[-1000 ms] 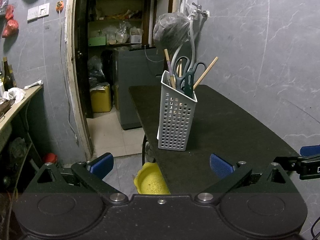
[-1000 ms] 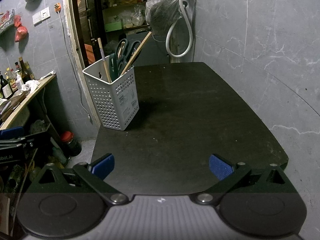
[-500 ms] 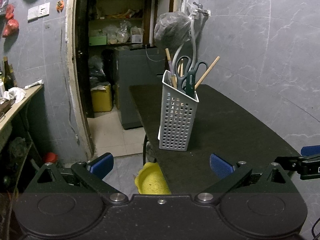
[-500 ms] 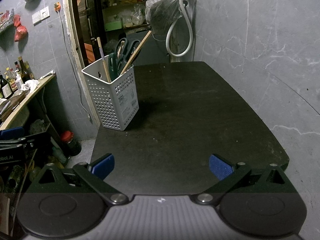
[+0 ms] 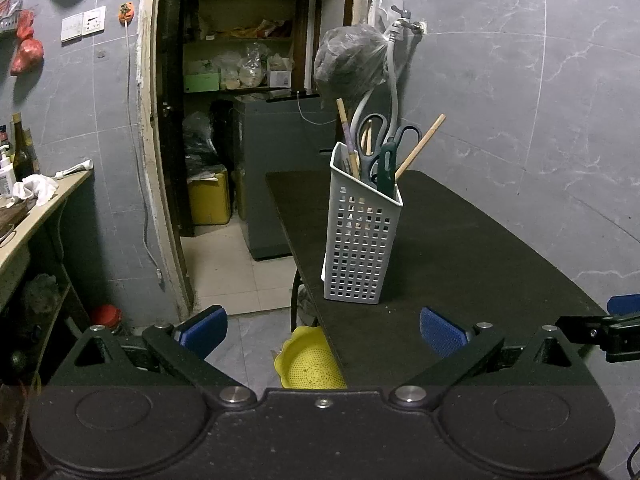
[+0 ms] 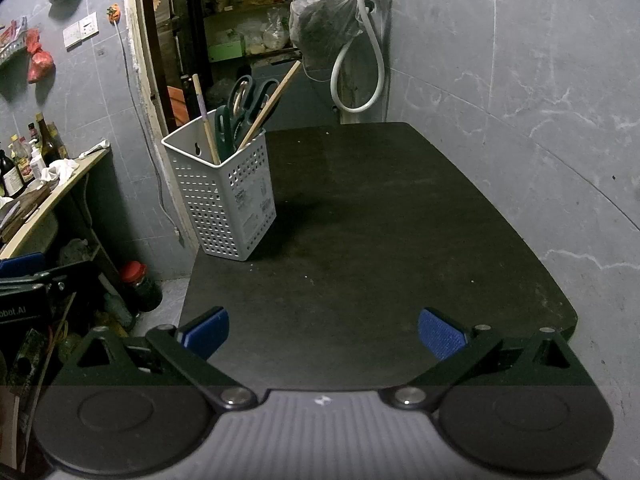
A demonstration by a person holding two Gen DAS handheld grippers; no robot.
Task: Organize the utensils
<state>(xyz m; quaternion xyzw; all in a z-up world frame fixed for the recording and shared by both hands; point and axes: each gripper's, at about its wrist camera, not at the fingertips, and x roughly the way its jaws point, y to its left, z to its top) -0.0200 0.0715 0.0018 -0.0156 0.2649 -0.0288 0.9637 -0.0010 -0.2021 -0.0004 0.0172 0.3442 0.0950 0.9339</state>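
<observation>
A white perforated utensil basket (image 5: pixel 362 248) stands upright near the left edge of the black table (image 5: pixel 460 248). It holds dark green scissors (image 5: pixel 384 152), wooden chopsticks (image 5: pixel 420 146) and a dark green handled tool. It also shows in the right wrist view (image 6: pixel 226 204) with the scissors (image 6: pixel 244 100). My left gripper (image 5: pixel 322 330) is open and empty, held short of the table's near left corner. My right gripper (image 6: pixel 323 334) is open and empty above the table's near edge. Both are well apart from the basket.
A yellow colander (image 5: pixel 310 364) lies on the floor under the table's edge. A doorway with shelves (image 5: pixel 240 80) is behind. A wooden counter with bottles (image 6: pixel 36 184) stands at left. A hose and bagged bundle (image 6: pixel 356 40) hang on the wall.
The left wrist view has shifted slightly, so the basket sits a little further right in it. The right gripper has hardly moved. Both stay open.
</observation>
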